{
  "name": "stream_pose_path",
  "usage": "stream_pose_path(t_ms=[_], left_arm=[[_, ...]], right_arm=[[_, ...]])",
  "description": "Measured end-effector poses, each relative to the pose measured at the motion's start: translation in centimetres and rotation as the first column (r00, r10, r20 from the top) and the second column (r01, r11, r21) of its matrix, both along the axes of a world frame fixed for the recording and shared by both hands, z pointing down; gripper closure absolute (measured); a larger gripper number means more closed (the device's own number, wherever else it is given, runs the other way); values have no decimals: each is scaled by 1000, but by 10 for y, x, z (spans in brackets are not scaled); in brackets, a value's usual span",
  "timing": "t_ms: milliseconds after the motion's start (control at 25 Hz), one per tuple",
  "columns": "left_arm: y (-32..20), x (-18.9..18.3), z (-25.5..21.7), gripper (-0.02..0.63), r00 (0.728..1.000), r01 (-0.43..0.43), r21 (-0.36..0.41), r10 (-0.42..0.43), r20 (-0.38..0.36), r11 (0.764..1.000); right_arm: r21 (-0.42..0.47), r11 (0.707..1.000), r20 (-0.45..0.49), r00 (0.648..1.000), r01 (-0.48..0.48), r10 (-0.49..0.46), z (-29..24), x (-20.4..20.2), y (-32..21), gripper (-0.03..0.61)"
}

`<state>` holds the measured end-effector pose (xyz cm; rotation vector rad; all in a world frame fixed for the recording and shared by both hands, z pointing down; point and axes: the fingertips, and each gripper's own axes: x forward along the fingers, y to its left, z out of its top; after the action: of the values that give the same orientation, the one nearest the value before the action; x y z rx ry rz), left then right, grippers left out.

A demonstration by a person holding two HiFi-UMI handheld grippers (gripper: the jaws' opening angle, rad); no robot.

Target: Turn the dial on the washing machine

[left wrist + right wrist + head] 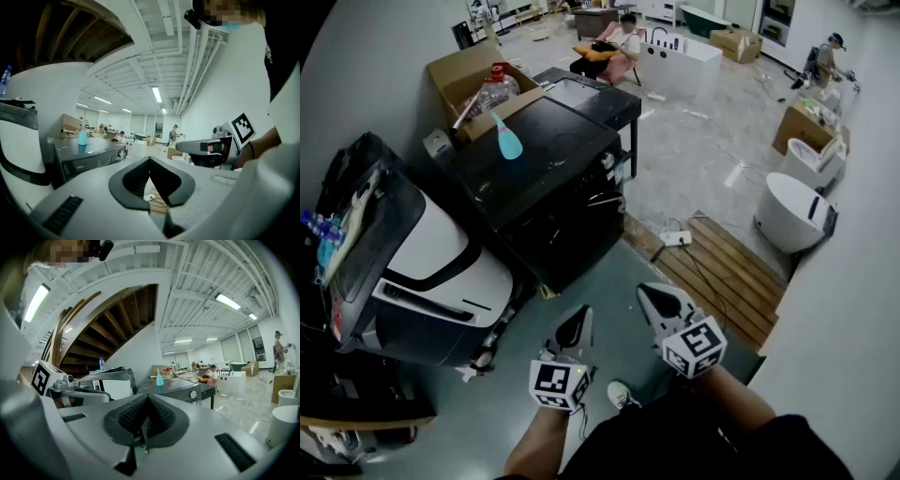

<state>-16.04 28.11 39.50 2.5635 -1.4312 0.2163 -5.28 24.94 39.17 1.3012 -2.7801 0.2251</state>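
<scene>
Plainly, both tools hung low and side by side, well apart from the machine. The left gripper (579,323) and the right gripper (661,305) each had its jaws pressed together on nothing. Ahead stood the black washing machine (539,155) with its dial (191,393) on the front panel untouched, and a blue bottle (508,141) upright on its top.

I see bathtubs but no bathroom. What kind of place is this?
Probably a showroom or test hall for home fittings: freestanding bathtubs, a washing machine and cardboard boxes share one big room.
</scene>
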Motion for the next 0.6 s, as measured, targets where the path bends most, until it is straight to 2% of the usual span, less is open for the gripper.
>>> stream_pose_path(t_ms=[320,600], left_arm=[[3,4,2,609,1000,0,-4,0,1,1000],[-4,16,-1,609,999,9,22,-8,-32,1000]], right_arm=[[-21,1000,5,1000,-11,11,2,5,4,581],[22,1000,8,1000,11,-11,-7,13,2,580]])
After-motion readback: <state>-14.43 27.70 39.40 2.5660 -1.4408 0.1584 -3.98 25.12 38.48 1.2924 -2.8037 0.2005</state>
